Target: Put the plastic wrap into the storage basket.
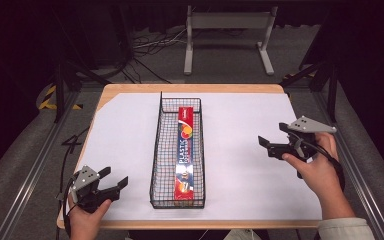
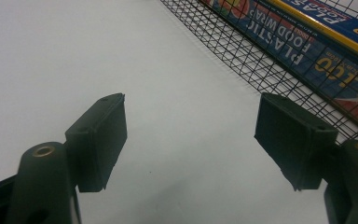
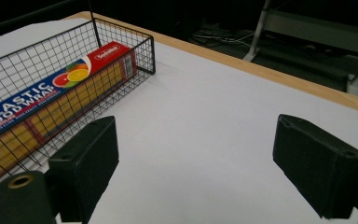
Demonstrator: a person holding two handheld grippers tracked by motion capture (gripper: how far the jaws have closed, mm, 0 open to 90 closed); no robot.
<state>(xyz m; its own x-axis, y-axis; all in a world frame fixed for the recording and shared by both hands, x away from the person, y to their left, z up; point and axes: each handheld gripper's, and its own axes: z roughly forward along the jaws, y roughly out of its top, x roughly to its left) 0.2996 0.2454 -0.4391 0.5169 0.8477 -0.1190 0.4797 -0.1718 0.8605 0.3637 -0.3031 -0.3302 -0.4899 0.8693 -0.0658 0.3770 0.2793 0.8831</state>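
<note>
While both grippers hang over the white sheet (image 1: 120, 135) on the table, the black wire basket (image 1: 156, 150) stands lengthwise at the middle of that sheet and serves as reference; inside it, along its right wall, lies a box of plastic food wrap (image 1: 187, 155), flat, red end toward the basket's far end; the box reaches nearly the basket's full length. Left gripper (image 1: 115, 181): left of the basket, near its near corner, apart from the wire; jaws spread wide, nothing between them; in the left gripper view only bare sheet lies between the pads (image 2: 102, 140). Right gripper (image 1: 274, 138): right of the basket, well apart from it, about level with its middle; jaws wide apart, holding nothing; it points toward the basket, held in the person's hand (image 1: 316, 170).
</note>
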